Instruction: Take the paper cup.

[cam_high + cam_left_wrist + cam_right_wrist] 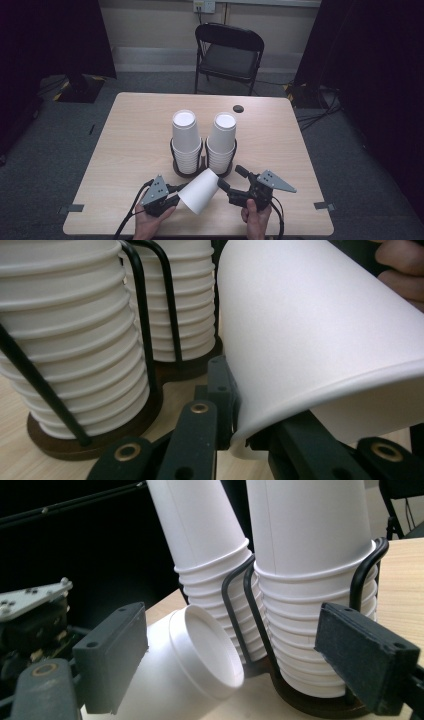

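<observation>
High view — holders point(176, 150) full of cups point(185, 137).

**Hidden and cut off around the loose cup**

The loose cup point(320, 335) runs past the left gripper view's top and right edges. Beside it, both cup stacks point(300, 580) lose their tops in the right gripper view, their lower rims behind the wire holder point(250, 610).

I find no readable text, label, brand, number or sign. The cups point(186, 142) are plain white, with no print on the one I hold point(320, 340). The table point(280, 145), chair point(229, 52) and grey gripper plates point(156, 190) carry no markings either.
</observation>
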Action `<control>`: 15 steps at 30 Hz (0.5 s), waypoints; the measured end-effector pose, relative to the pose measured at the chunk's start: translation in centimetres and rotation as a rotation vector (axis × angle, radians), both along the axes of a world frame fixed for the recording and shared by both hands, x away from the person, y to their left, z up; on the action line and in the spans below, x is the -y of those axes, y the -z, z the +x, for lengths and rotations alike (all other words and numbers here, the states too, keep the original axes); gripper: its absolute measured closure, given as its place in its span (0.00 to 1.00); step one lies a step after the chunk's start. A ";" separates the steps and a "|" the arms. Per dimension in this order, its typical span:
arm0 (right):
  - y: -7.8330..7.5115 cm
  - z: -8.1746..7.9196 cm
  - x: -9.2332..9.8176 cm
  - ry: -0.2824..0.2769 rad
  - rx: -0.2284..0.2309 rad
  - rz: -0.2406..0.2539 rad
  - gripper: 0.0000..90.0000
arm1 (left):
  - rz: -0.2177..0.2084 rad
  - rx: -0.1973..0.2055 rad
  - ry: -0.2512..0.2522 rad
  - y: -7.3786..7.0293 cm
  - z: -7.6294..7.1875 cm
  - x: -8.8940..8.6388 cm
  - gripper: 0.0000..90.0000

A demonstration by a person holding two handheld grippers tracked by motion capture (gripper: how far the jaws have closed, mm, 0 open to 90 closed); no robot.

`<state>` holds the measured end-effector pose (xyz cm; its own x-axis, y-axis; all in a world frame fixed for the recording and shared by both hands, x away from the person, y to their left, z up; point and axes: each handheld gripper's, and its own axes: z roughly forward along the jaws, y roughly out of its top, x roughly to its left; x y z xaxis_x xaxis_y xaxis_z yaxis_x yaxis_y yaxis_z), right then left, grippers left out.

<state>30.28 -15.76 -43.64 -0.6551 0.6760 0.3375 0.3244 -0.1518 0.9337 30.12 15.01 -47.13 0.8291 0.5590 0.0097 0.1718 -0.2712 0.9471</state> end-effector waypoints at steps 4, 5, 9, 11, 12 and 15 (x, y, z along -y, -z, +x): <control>0.2 -0.2 0.3 -0.012 0.005 -0.012 0.15 | 0.032 0.003 -0.007 -0.3 0.2 0.0 0.94; 0.3 -0.2 0.4 -0.013 -0.001 -0.017 0.15 | 0.044 0.001 -0.010 -0.4 0.2 0.0 0.94; 0.5 -0.5 0.6 -0.006 0.011 -0.050 0.18 | 0.058 -0.008 -0.010 -0.8 0.5 0.1 0.94; 0.6 -0.6 0.7 -0.009 0.020 -0.059 0.18 | 0.059 -0.013 -0.010 -0.9 0.6 0.0 0.94; 0.6 -0.7 0.8 -0.011 0.027 -0.064 0.18 | 0.059 -0.014 -0.006 -1.0 0.6 0.0 0.94; 0.7 -0.8 1.0 -0.002 0.048 -0.081 0.18 | 0.059 -0.022 -0.001 -1.1 0.7 -0.2 0.94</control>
<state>29.52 -16.71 -44.36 -0.6707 0.6984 0.2498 0.2792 -0.0742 0.9574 30.86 15.18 -46.07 0.8288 0.5590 0.0250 0.1924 -0.3265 0.9254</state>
